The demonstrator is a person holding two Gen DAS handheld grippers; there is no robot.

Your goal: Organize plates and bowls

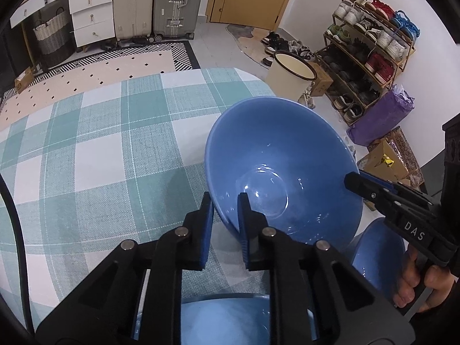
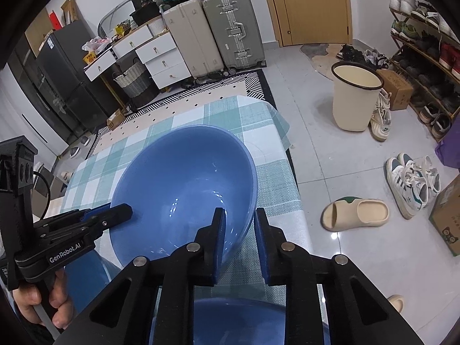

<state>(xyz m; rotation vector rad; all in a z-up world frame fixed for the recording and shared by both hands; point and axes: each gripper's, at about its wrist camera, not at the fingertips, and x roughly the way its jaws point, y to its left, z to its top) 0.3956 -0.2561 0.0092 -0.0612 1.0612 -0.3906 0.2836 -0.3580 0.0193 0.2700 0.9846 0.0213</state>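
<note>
Bowl (image 1: 283, 169) big and blue, pinched at opposite rims over the near part of the checked tablecloth (image 1: 95, 149), tilted, apparently lifted clear. Below, close to both cameras, another blue bowl (image 1: 227, 316); a third (image 1: 376, 253) just beside it. Left gripper (image 1: 225, 201) clamped narrow on the near-left rim; right gripper (image 2: 238, 215) closed likewise on the opposite rim. Both pitched steeply downward, handles wrapped by hands (image 2: 43, 302). Risks, as judged: glossy rim slipping from thin pads; uneven pull tipping it further; knocking the bowls beneath when lowering. Further off, cream bin (image 2: 356, 97) on the floor.
</note>
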